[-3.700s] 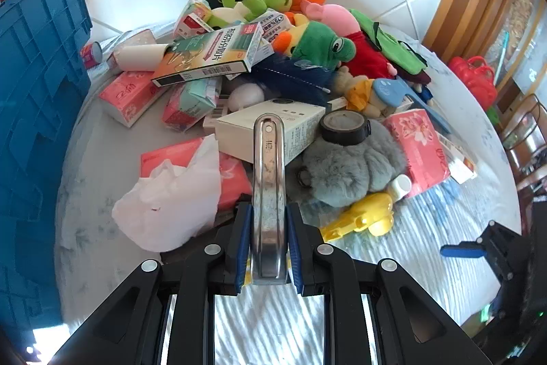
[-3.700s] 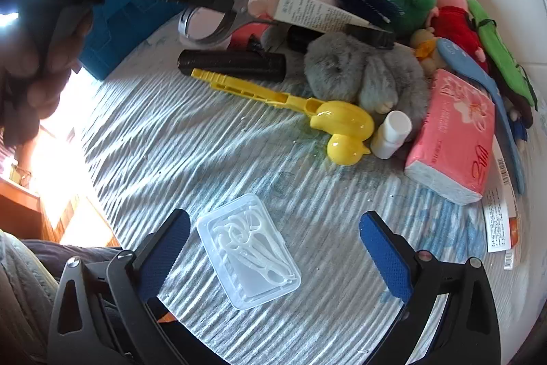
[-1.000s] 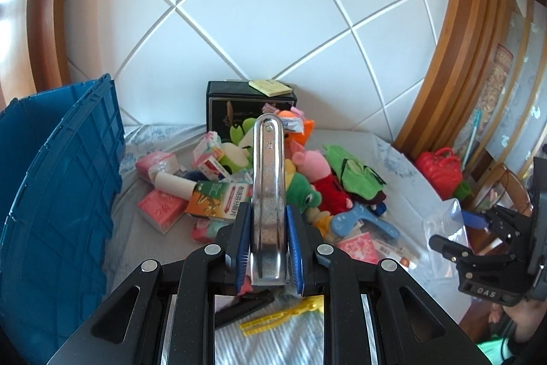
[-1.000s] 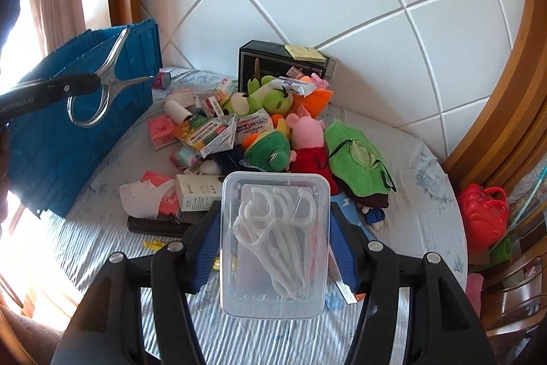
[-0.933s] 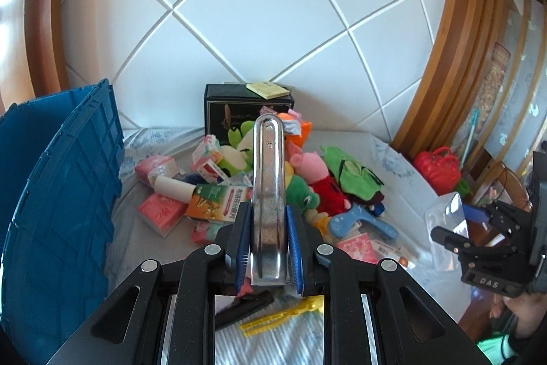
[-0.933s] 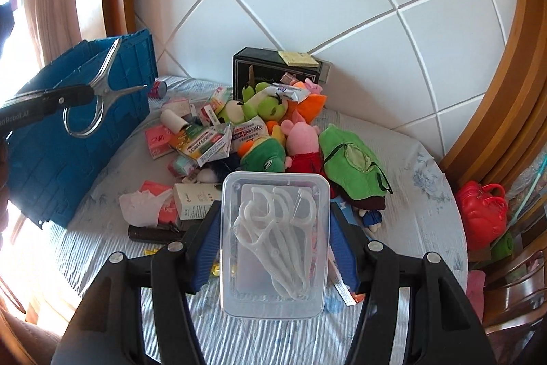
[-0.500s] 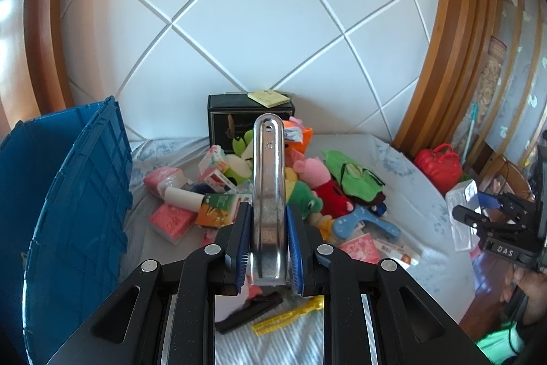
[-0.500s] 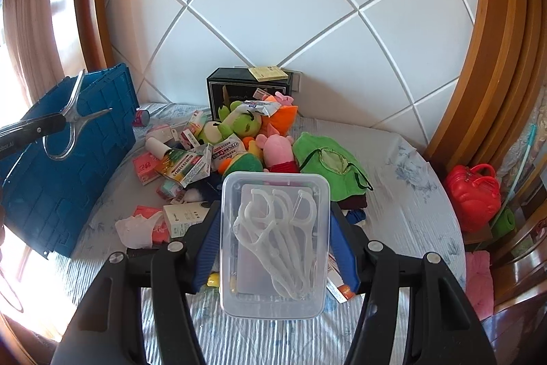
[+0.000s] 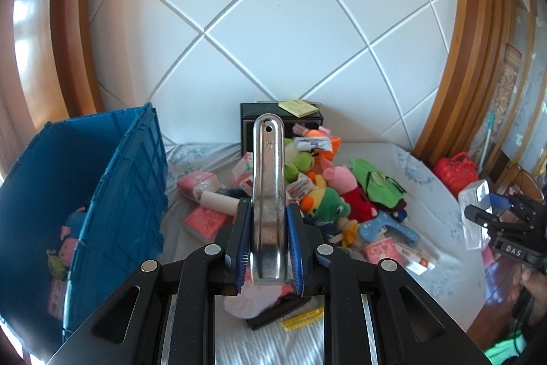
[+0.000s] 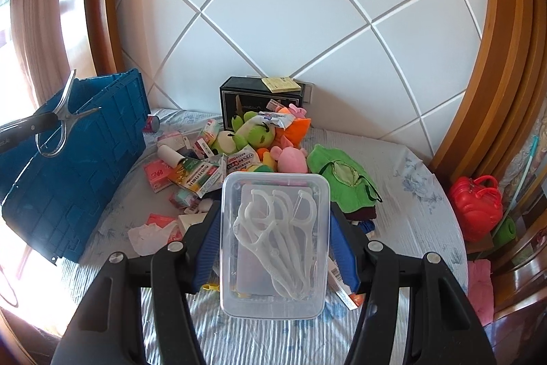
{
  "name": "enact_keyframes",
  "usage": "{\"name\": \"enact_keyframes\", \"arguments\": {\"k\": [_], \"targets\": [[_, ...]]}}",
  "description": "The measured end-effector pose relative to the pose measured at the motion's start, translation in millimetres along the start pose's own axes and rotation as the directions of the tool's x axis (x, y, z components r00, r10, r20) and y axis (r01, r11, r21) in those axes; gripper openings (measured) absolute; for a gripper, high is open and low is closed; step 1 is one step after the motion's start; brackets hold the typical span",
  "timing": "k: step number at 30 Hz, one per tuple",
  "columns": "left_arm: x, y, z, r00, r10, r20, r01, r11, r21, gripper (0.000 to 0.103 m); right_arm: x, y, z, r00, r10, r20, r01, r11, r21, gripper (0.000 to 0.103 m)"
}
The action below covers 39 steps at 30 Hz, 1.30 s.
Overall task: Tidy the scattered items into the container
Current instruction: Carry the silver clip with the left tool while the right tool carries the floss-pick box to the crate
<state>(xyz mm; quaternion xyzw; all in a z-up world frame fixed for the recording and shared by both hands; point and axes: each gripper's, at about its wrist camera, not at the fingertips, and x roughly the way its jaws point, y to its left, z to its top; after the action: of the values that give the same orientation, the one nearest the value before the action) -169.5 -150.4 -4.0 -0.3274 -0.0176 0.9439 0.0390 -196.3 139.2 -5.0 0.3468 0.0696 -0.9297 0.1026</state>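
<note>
Steel tongs (image 9: 268, 194) sit clamped in my left gripper (image 9: 267, 245), held above the tabletop (image 10: 403, 194) with the blue crate (image 9: 112, 194) at nine o'clock. My right gripper (image 10: 275, 245) squeezes a clear floss-pick box (image 10: 275, 242), the toy-and-packet pile (image 10: 246, 156) at twelve o'clock beyond it.

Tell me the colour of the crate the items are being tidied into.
The crate is blue, with ribbed walls. It shows best in the left wrist view.

Both wrist views above shared toy pile (image 9: 328, 190)
</note>
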Motion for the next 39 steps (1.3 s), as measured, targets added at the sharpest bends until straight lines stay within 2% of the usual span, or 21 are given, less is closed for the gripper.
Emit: {"name": "enact_keyframes", "arguments": {"k": [6,12,22,28,32,39], "targets": [[-17,35,4,0.999,0.006,0.04,-0.004,0.998,-0.06,0.02,-1,36,27,1.0,0.018,0.017,-0.017,0.998,-0.065,0.058],[-31,80,6,0.997,0.041,0.071,-0.033,0.992,-0.121,0.02,-5,84,55,0.998,0.049,0.034,-0.044,0.99,-0.136,0.058],[-56,155,-3,0.988,0.096,0.117,-0.069,0.974,-0.216,0.02,-5,180,100,0.986,0.158,0.055,-0.139,0.956,-0.257,0.058],[-68,197,-9,0.982,0.144,0.118,-0.113,0.965,-0.237,0.02,-6,241,120,0.965,0.251,0.075,-0.217,0.926,-0.31,0.058],[-74,223,-16,0.979,0.171,0.11,-0.137,0.955,-0.261,0.02,-1,284,124,0.945,0.322,0.052,-0.284,0.892,-0.352,0.058],[-82,270,-31,0.969,0.236,0.071,-0.206,0.934,-0.292,0.02,18,354,130,0.917,0.398,0.001,-0.363,0.838,-0.407,0.058]]}}
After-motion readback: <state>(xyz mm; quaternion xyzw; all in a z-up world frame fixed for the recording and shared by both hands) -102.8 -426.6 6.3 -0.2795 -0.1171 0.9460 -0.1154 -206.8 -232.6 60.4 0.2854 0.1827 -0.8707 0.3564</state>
